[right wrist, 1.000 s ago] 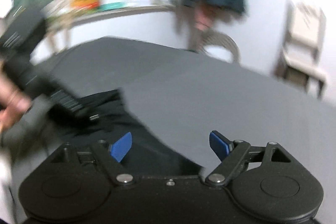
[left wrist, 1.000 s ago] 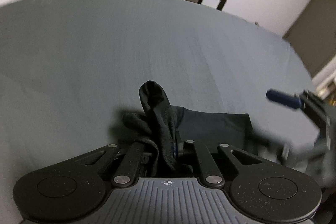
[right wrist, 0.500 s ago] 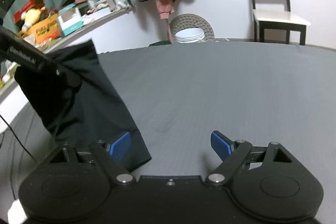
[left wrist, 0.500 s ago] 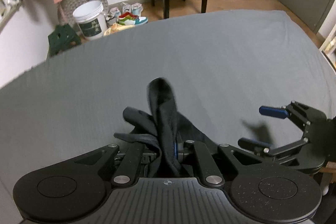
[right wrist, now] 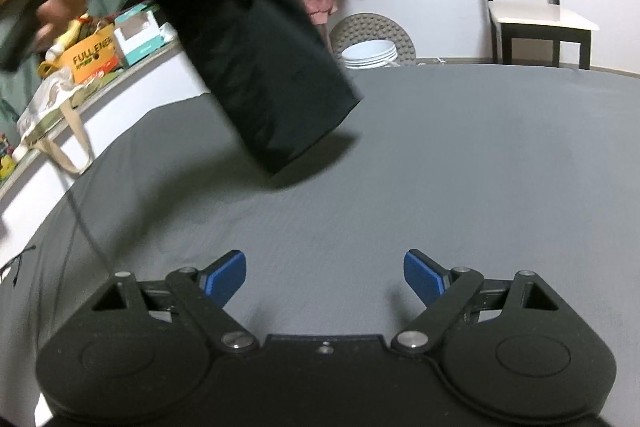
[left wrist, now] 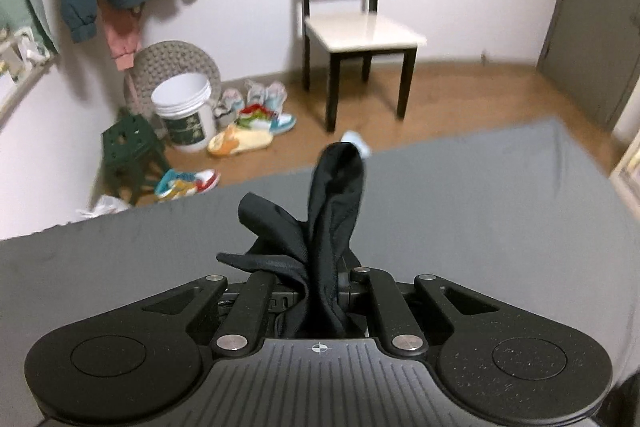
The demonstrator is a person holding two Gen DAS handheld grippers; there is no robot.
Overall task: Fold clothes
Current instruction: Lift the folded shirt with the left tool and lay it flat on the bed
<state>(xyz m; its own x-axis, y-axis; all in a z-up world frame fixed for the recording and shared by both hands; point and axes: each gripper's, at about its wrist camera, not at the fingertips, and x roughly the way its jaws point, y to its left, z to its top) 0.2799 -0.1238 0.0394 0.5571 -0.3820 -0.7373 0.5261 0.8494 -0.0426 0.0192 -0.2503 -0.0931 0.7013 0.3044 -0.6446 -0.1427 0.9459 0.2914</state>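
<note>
Left gripper [left wrist: 322, 291] apparently clamps black garment [right wrist: 264, 67] above bed [right wrist: 440, 167].

Left gripper [left wrist: 324, 291] clamped, right gripper [right wrist: 324, 277] agape.

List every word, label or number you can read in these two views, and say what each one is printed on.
"FULLENE...": black letters on the orange box on the shelf at left; the rest is cut off, and the smaller line under it is too small to read.
White bucket: dark label, print too blurred to read.
Teal box: no readable print.
Nothing else legible.
</note>
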